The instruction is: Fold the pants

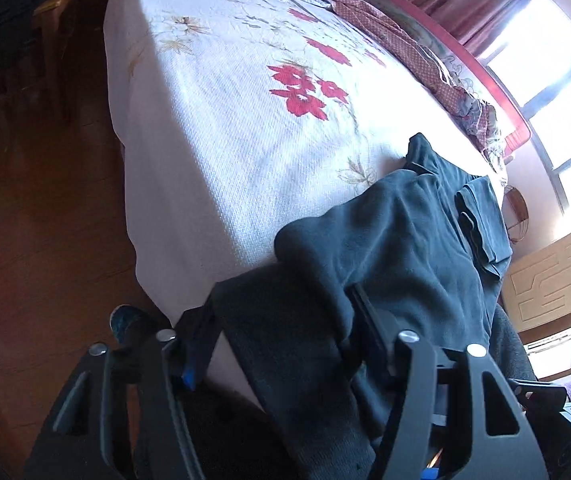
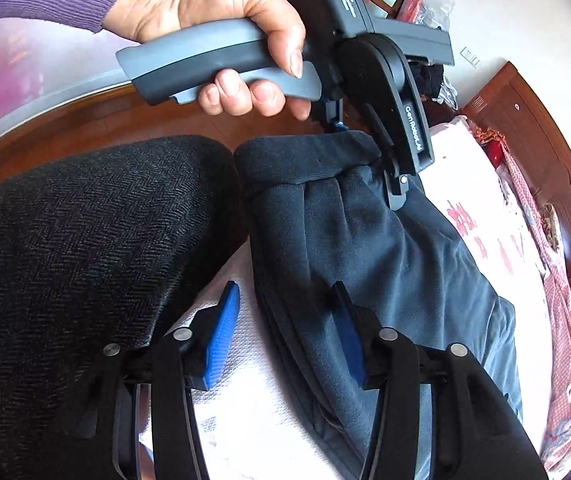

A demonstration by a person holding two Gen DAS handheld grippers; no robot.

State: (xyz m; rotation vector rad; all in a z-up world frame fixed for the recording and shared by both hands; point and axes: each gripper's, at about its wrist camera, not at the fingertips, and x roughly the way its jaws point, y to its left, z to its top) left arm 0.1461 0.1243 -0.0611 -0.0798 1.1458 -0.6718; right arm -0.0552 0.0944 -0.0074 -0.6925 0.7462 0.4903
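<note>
1. One pair of dark blue-grey soft fleece pants [image 1: 401,240], lying lengthwise on the white floral bedspread [image 1: 221,120] near the bed's edge, waistband end at about 6 o'clock in the left wrist view, far end bunched toward 1 o'clock.
2. Judged light, limp and non-slip; likely to sag and crease between grip points, so best taken at the thick elastic waistband [image 2: 305,160] or at the doubled side edge.
3. Left tongs [image 2: 369,140]: seen from the right wrist view closed down on the waistband corner at 12 o'clock; held by one bare hand [image 2: 221,28] in a purple sleeve.
4. Right tongs [image 2: 285,328]: spread wide, blue pads [image 2: 221,332] bare, straddling the near side edge of the pants, gripping nothing yet.
5. Count: one pants, two tongs, one dark herringbone garment [image 2: 77,260] at 9 o'clock, apparently worn by the person.
</note>
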